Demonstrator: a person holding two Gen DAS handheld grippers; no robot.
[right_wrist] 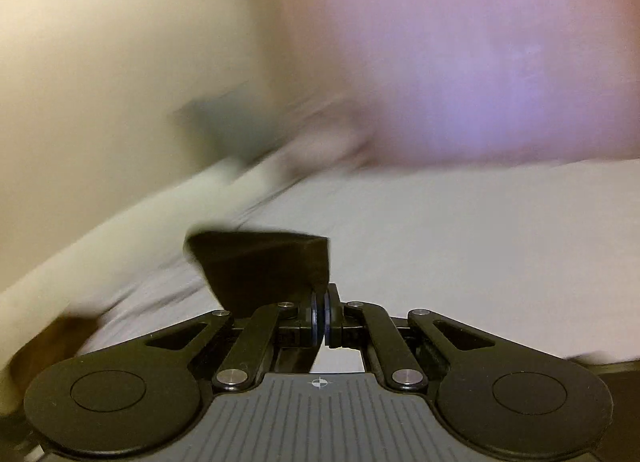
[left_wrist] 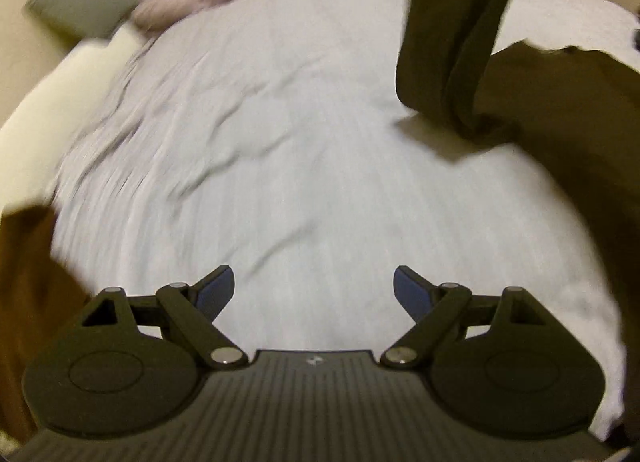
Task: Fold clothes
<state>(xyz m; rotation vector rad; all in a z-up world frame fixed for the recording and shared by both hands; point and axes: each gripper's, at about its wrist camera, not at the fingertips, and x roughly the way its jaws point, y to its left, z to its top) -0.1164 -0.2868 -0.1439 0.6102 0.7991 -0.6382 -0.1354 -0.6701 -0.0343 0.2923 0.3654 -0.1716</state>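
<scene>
Currently listed: one dark garment [left_wrist: 520,110], soft, light and limp, partly lying on the right side of the bed [left_wrist: 280,162] and partly lifted in a drooping, doubled band toward the top of the left wrist view. Right gripper [right_wrist: 321,302] has its jaws closed on a corner of that cloth, which juts stiffly only where it is pinched; left gripper [left_wrist: 314,294] hangs over bare sheet with jaws wide apart, holding nothing. Handling judgement: non-fragile, slips little, sags wherever unsupported, so best taken at a hem or corner, with the second hold likely wanted on a matching edge.

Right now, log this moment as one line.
left hand-held gripper: open, empty | right hand-held gripper: shut on dark garment | garment lifted over sheet
</scene>
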